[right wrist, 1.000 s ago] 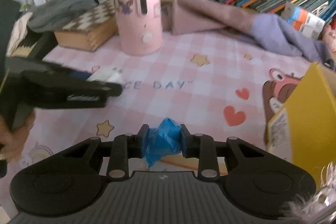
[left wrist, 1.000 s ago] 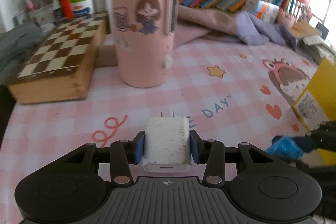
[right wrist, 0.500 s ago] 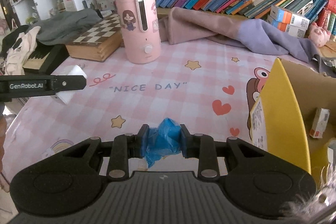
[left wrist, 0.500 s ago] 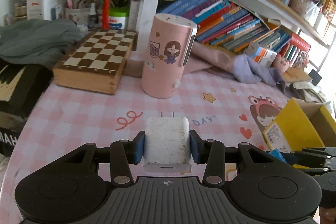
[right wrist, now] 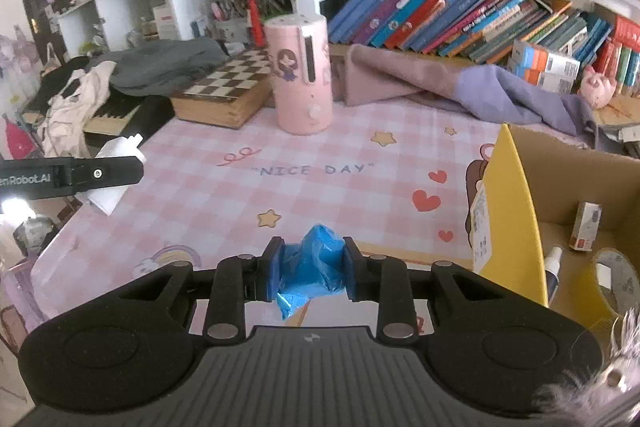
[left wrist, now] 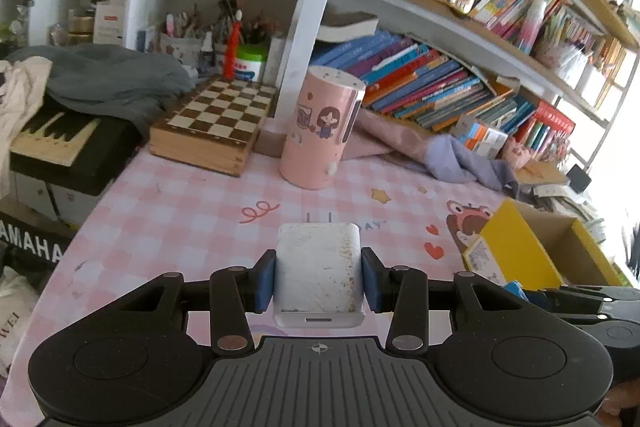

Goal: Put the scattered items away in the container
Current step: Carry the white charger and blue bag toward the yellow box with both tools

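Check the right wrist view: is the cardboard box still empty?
No. The cardboard box already holds a small carton, a spray bottle and a tape roll.

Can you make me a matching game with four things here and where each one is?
Things:
1. white charger
2. blue plastic wad
3. tape roll
4. pink humidifier

Places:
A. inside the cardboard box
B. standing on the checked tablecloth
C. held in the left hand-held gripper
D. held in the right hand-held gripper

Pairs: 1-C, 2-D, 3-A, 4-B
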{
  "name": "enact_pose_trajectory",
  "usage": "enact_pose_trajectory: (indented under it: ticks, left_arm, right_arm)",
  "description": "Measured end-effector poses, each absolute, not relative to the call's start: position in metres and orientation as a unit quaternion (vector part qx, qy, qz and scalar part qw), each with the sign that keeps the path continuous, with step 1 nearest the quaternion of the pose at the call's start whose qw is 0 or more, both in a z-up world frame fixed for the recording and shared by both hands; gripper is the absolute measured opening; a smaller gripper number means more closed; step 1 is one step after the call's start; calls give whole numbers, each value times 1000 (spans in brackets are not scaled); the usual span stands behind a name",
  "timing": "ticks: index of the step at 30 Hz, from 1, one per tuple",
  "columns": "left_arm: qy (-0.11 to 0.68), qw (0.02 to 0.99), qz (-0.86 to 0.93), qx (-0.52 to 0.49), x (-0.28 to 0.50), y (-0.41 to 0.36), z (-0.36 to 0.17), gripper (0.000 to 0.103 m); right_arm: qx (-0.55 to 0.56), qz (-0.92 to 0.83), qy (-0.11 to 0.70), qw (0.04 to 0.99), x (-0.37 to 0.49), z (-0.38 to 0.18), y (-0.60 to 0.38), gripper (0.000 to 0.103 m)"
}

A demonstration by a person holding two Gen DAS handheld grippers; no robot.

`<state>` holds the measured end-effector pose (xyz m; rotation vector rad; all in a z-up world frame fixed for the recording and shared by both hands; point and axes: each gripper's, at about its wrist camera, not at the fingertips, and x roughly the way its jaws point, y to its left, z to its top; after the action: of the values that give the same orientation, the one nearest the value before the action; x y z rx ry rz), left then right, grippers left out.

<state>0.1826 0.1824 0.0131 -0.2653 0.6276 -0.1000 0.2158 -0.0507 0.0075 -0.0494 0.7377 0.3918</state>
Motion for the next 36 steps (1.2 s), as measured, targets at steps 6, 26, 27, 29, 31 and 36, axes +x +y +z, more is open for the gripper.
enact_pose_trajectory:
  ticks: [6,26,27,29,31,36]
  left_arm:
    - [291,944,-47,-147,136,187,26,41]
    - [287,941,-73,-162,29,174,26,41]
    - [288,941,-76,-163,25,172,26,41]
    - [291,940,-82,-161,20,168,26,41]
    - [292,939,-89,-156,15,163,27,41]
    - [298,938,-109,-141,5,150,30,41]
  right_arm:
    - [-32,196,337,920,174,25,-51,28]
    - [-26,167,340,925,56,29,-64,28]
    - [-25,165,342,925,52,28,-67,28]
    - [-23,160,343,926,45,28,-71,28]
    - [-22,153,342,927,38,29,-78,28]
    - [-31,132,342,930,18,27,-95,28]
